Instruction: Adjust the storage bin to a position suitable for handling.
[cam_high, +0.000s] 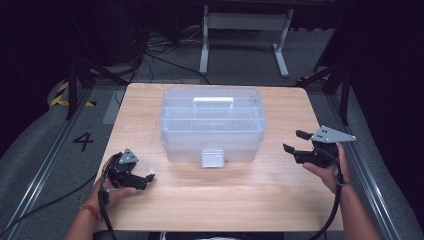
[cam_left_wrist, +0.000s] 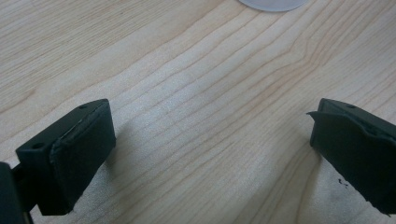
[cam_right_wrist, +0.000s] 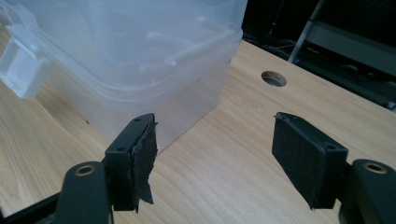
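A clear plastic storage box (cam_high: 212, 125) with a white handle (cam_high: 213, 102) on its lid and a front latch (cam_high: 212, 157) stands shut in the middle of the wooden table (cam_high: 220, 195). My left gripper (cam_high: 148, 177) rests low on the table at the front left, open, with bare wood between its pads (cam_left_wrist: 79, 154). My right gripper (cam_high: 295, 141) hangs above the table to the right of the box, open and empty, pointing at the box's right end (cam_right_wrist: 140, 60). Its pads (cam_right_wrist: 299, 156) stand well apart.
A round hole (cam_right_wrist: 273, 78) is cut in the tabletop beyond the right gripper. Behind the table stands a white metal frame (cam_high: 245, 35) on a grey floor with cables. Bare wood lies in front of the box.
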